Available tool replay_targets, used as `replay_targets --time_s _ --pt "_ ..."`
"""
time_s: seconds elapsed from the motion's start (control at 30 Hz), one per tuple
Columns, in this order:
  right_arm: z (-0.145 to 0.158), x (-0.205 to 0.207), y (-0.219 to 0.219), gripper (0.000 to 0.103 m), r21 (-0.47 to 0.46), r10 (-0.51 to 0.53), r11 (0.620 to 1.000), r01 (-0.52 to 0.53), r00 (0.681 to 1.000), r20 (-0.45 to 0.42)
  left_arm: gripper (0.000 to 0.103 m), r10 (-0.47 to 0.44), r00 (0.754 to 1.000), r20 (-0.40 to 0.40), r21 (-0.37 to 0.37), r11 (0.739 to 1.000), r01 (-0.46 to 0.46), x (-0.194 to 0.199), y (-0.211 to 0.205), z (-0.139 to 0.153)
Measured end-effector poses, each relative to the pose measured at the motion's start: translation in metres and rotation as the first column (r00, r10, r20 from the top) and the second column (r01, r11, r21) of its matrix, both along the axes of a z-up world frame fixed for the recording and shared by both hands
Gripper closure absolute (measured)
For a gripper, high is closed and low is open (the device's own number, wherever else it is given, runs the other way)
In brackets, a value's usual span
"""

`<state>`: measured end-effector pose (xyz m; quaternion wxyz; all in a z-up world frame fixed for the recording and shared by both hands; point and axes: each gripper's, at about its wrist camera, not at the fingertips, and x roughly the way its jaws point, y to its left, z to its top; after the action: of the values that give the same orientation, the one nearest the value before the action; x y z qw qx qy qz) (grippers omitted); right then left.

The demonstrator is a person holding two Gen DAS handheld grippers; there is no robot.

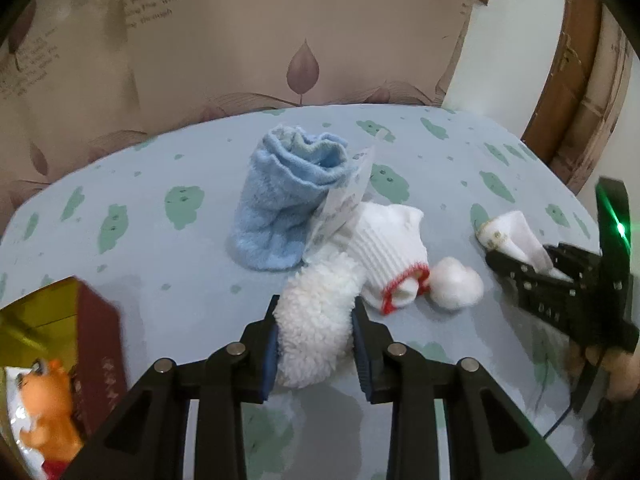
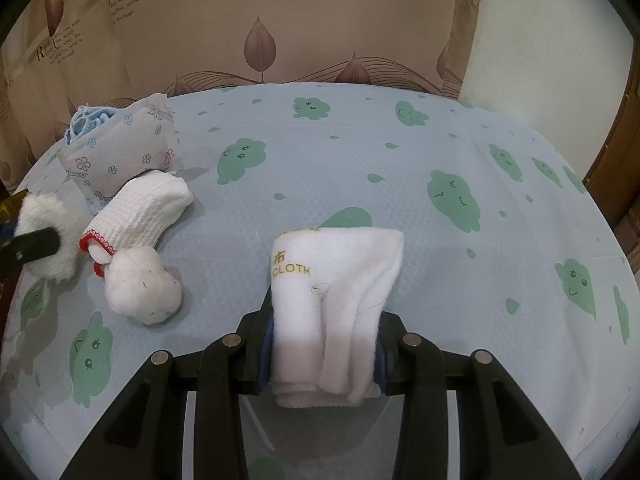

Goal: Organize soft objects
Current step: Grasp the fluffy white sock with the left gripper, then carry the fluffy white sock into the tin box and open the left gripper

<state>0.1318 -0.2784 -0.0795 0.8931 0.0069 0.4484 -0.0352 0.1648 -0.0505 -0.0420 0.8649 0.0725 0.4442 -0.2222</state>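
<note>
Left gripper (image 1: 316,330) clamped on the white fleecy piece (image 1: 316,320), pads squeezing it from both sides. Long axis of that fluffy thing running near-to-far, straight along the fingers, far end curling up toward the white knit glove with red cuff (image 1: 390,264). So any lift probably needs to go up and back toward the near side, otherwise a decent chance of dragging the glove along, since the two look like they're touching at the far end.

Just right of the glove, a white cotton ball (image 1: 456,286), sitting right against the red cuff. Farther back, blue fuzzy sock (image 1: 286,204) standing upright with a printed tissue pack (image 1: 348,196) leaning on its right side.

Right gripper (image 2: 324,344) closed on a folded white cloth (image 2: 336,300), gold "CLOTH" lettering facing up, held over the green-cloud tablecloth (image 2: 480,140), well apart to the right of the pile.

Near left: a red box (image 1: 96,344) with an orange plush toy (image 1: 48,412) inside, looks like the likely drop spot, closest to the left gripper.
</note>
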Motion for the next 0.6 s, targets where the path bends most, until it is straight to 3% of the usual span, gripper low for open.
replay_targets --time_s 0.4,0.6 --pt "0.000 0.000 0.000 0.066 0.004 0.000 1.000 0.000 1.000 0.000 0.072 0.109 0.987 0.115 0.120 0.985 -0.122 -0.041 0.030 0.026" --pt "0.000 0.000 0.000 0.066 0.001 0.000 1.000 0.000 1.000 0.000 0.072 0.135 0.979 0.150 0.134 0.979 -0.155 -0.057 0.044 0.037"
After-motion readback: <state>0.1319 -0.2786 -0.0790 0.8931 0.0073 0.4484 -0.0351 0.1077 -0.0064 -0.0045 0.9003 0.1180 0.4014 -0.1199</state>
